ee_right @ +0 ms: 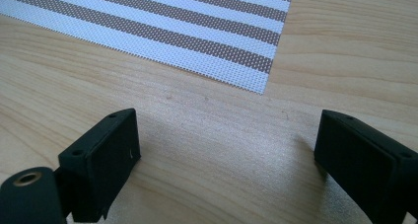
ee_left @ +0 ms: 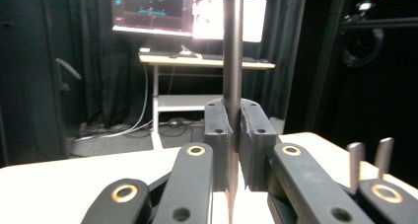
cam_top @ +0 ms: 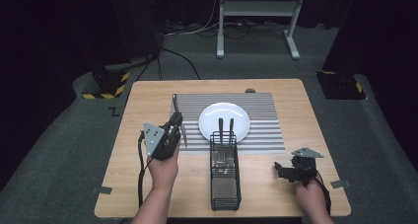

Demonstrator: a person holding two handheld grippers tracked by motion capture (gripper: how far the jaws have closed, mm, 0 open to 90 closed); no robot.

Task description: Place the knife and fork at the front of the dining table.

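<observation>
My left gripper point(cam_top: 176, 119) point(ee_left: 235, 120) is shut on a knife point(cam_top: 174, 104) over the left edge of the striped placemat point(cam_top: 261, 120). The knife's dark handle point(ee_left: 232, 46) runs on past the pads, and its blade comes back toward the hand. A white plate point(cam_top: 224, 119) sits in the middle of the mat. In front of it a black wire caddy point(cam_top: 225, 184) holds two upright utensil handles point(cam_top: 226, 128) point(ee_left: 367, 157). My right gripper point(cam_top: 280, 170) point(ee_right: 226, 135) hangs open just above the bare wood, by the near right corner of the placemat point(ee_right: 172, 21), with nothing between its jaws.
The wooden table point(cam_top: 148, 184) has bare wood left of the mat and along the front edge. A small dark object point(cam_top: 250, 91) lies at the table's far edge. Beyond the table stand a white desk frame point(cam_top: 256, 17) and cables on the carpet.
</observation>
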